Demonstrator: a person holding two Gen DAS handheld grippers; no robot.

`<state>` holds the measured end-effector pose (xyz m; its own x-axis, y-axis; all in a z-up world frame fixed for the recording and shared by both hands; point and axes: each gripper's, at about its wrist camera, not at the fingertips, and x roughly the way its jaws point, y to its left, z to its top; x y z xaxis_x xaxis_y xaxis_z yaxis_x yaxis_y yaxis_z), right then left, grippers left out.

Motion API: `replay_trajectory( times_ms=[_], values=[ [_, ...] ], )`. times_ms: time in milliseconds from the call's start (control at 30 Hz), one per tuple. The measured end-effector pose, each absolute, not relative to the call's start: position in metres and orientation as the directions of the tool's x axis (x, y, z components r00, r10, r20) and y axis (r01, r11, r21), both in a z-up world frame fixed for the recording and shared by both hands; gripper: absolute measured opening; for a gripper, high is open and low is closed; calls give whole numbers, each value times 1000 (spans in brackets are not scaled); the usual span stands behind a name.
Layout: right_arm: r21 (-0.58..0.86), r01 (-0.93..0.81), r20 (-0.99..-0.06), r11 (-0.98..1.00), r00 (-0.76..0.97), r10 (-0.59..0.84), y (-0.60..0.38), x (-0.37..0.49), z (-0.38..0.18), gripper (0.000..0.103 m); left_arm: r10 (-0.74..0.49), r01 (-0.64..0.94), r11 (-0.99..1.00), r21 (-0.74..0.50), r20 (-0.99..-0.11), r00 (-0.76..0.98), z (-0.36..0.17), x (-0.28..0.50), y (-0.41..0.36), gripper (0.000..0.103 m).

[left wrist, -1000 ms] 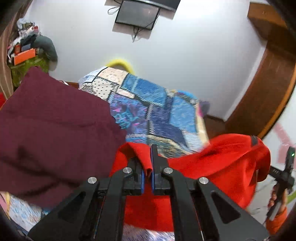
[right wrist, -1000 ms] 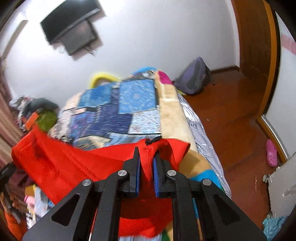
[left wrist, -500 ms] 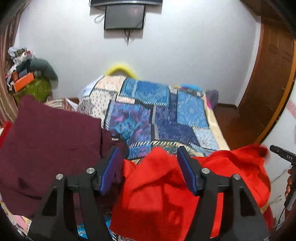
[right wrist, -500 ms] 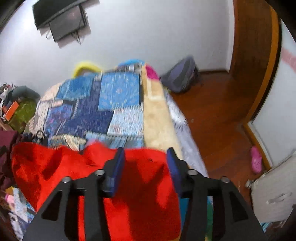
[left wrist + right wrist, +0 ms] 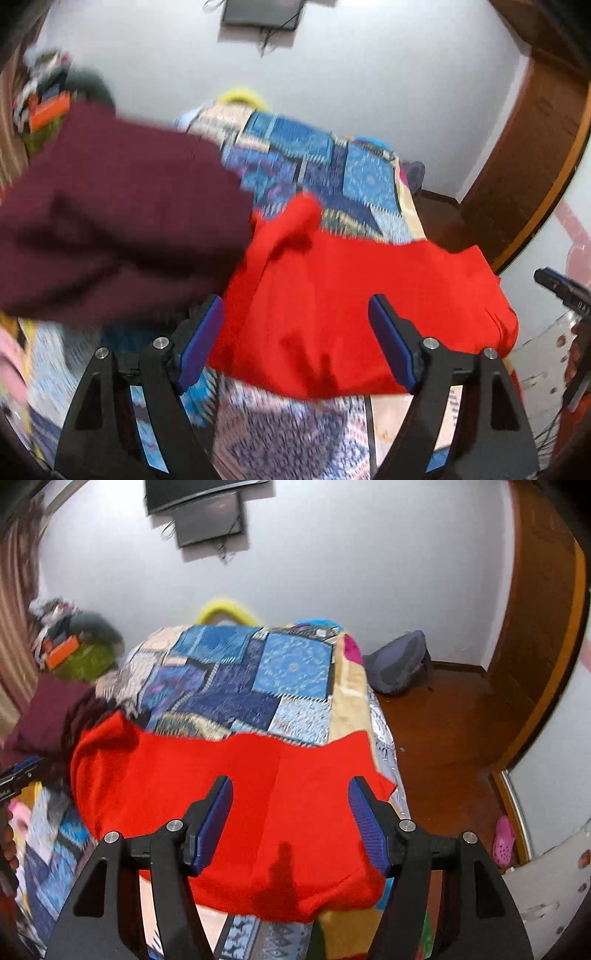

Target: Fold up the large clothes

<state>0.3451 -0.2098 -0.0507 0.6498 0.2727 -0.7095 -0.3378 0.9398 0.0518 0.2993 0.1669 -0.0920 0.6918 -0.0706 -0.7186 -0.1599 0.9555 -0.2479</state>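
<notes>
A red garment (image 5: pixel 354 295) lies spread on the near end of the bed, folded into a broad slab; it also shows in the right wrist view (image 5: pixel 229 805). My left gripper (image 5: pixel 295 343) is open and empty, its jaws wide apart just above the garment's near edge. My right gripper (image 5: pixel 290 819) is open and empty over the garment's right half. A dark maroon garment (image 5: pixel 110 221) lies to the left of the red one, touching its left edge; in the right wrist view (image 5: pixel 48 712) only its corner shows.
The bed carries a blue patchwork quilt (image 5: pixel 236 679). A cluttered shelf (image 5: pixel 62 642) stands at the far left. A grey backpack (image 5: pixel 399 662) sits on the wooden floor right of the bed, with a pink shoe (image 5: pixel 504 836) nearer. The right gripper's tip (image 5: pixel 561 291) shows at the right edge.
Both grippers were shut on the red garment's edge a second ago, then opened and let it go. The garment has dropped flat onto the bed and both grippers have pulled back.
</notes>
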Motion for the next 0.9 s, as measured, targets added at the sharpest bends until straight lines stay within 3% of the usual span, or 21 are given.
replay_trajectory(
  times_ms=[267, 567, 900],
  values=[
    [34, -401, -769, 915, 575, 281, -182, 331, -88, 61, -186, -331, 816, -473, -758, 625, -168, 277, 190, 80],
    [34, -431, -821, 902, 503, 271, -159, 332, -130, 61, -331, -436, 598, -672, -703, 630, -227, 301, 192, 80],
    [141, -396, -826, 907, 459, 328, -167, 345, -153, 69, -265, -476, 553, -683, -687, 677, -244, 338, 190, 81]
  ],
)
